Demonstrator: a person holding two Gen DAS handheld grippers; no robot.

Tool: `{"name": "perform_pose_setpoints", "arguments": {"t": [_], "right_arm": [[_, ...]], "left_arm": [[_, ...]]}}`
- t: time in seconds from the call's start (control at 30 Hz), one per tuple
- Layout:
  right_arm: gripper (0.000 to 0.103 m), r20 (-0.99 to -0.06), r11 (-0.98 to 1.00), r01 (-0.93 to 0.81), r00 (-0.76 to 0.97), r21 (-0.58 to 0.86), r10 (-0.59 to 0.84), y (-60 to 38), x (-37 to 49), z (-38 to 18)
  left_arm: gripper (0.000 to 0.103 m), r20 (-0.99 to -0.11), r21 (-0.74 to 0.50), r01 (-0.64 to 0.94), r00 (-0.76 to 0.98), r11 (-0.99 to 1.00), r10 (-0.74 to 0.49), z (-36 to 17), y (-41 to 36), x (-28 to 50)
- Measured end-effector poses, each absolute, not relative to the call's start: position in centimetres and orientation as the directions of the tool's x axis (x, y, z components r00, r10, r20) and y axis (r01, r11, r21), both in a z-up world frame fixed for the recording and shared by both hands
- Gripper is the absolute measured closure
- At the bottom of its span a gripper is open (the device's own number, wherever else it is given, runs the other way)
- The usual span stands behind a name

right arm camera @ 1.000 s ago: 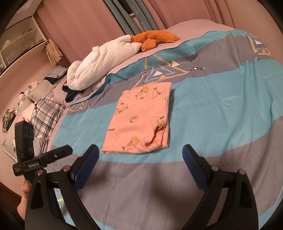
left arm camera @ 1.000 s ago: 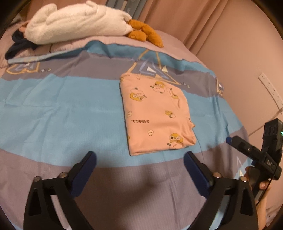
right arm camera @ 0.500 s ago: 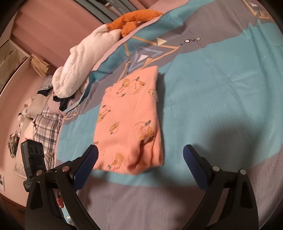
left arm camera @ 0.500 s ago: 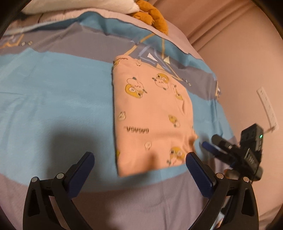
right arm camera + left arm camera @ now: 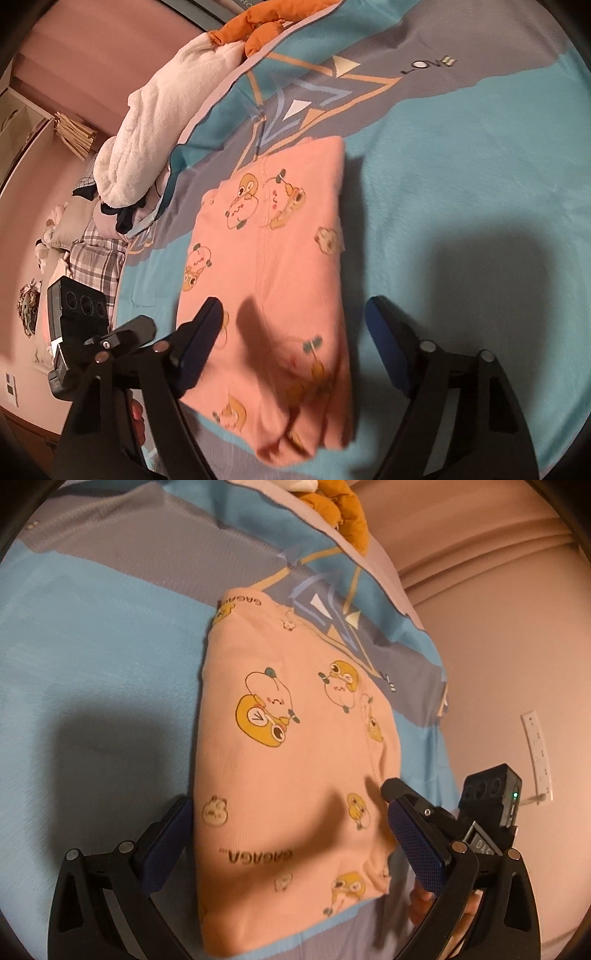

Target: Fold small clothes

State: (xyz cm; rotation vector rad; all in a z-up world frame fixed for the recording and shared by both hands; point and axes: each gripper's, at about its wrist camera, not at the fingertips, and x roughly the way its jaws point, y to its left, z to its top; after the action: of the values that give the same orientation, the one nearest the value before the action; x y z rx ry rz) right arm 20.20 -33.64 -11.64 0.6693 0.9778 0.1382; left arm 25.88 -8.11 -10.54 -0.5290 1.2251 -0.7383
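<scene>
Folded pink garment (image 5: 291, 760) is laid flat on the striped bed (image 5: 92, 657). Left hand-held gripper (image 5: 291, 845) and right hand-held gripper (image 5: 291, 350) are held apart above its near end, the right one's jaws having just narrowed, nothing clamped.

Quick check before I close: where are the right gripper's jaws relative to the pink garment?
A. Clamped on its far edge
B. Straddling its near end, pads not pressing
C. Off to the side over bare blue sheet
B: the right gripper has its jaws either side of the pink garment, open, with gaps to the cloth.
</scene>
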Motion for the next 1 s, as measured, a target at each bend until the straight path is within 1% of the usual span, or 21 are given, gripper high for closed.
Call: {"name": "perform_pose_setpoints", "arguments": {"t": [0.13,0.2,0.3,0.37,0.43,0.47,0.5,0.57,0.6,0.73,0.8,0.83,0.9,0.93,1.0], "right_arm": [[0.034,-0.713,0.782,0.180,0.567,0.597,0.413,-33.6,21.3,-12.0],[0.039,-0.708,0.778,0.176,0.567,0.603,0.420,-33.5,21.8,-12.2],[0.042,-0.710,0.783,0.171,0.566,0.598,0.418,-33.1,22.5,-12.4],[0.042,-0.713,0.789,0.166,0.565,0.591,0.415,-32.9,22.9,-12.5],[0.043,-0.717,0.796,0.163,0.564,0.583,0.410,-32.6,23.3,-12.5],[0.045,-0.720,0.802,0.160,0.564,0.576,0.405,-32.6,23.4,-12.5],[0.048,-0.725,0.808,0.158,0.562,0.567,0.398,-32.5,23.5,-12.5],[0.054,-0.734,0.822,0.157,0.562,0.548,0.381,-32.4,23.7,-12.5],[0.056,-0.737,0.827,0.156,0.563,0.540,0.375,-32.4,23.7,-12.5],[0.064,-0.744,0.834,0.162,0.563,0.527,0.361,-32.3,23.6,-12.4],[0.069,-0.748,0.842,0.161,0.564,0.515,0.350,-32.2,23.6,-12.2],[0.071,-0.751,0.848,0.159,0.566,0.505,0.341,-32.0,23.6,-12.1],[0.076,-0.755,0.867,0.147,0.574,0.477,0.318,-31.4,23.4,-11.6],[0.077,-0.755,0.877,0.138,0.581,0.461,0.305,-31.1,23.3,-11.3],[0.079,-0.752,0.894,0.116,0.594,0.433,0.286,-30.4,23.1,-10.8]], "left_arm": [[0.002,-0.637,-0.725,0.210,0.158,0.656,-0.754,-10.8,-8.4,26.5],[0.006,-0.640,-0.724,0.202,0.162,0.660,-0.751,-10.9,-8.4,26.7],[0.011,-0.654,-0.709,0.198,0.173,0.677,-0.736,-11.0,-8.6,27.1],[0.012,-0.665,-0.694,0.211,0.177,0.688,-0.725,-11.0,-9.0,27.3],[0.021,-0.693,-0.657,0.227,0.194,0.719,-0.695,-10.9,-9.4,27.3],[0.030,-0.711,-0.634,0.229,0.205,0.739,-0.673,-10.9,-9.5,27.4],[0.034,-0.720,-0.622,0.227,0.210,0.749,-0.661,-10.9,-9.4,27.4],[0.037,-0.723,-0.618,0.222,0.216,0.754,-0.656,-11.0,-9.3,27.5],[0.043,-0.727,-0.613,0.219,0.220,0.759,-0.650,-11.0,-9.2,27.6],[0.049,-0.746,-0.583,0.224,0.232,0.781,-0.624,-10.8,-9.3,27.6],[0.056,-0.752,-0.573,0.224,0.239,0.788,-0.615,-10.6,-9.3,27.5],[0.057,-0.752,-0.571,0.225,0.243,0.790,-0.612,-10.6,-9.4,27.5],[0.065,-0.757,-0.554,0.238,0.257,0.798,-0.601,-10.3,-9.6,27.2],[0.066,-0.760,-0.542,0.246,0.265,0.804,-0.594,-10.2,-9.7,27.1],[0.070,-0.763,-0.527,0.257,0.276,0.810,-0.585,-9.9,-10.0,26.9]]}}
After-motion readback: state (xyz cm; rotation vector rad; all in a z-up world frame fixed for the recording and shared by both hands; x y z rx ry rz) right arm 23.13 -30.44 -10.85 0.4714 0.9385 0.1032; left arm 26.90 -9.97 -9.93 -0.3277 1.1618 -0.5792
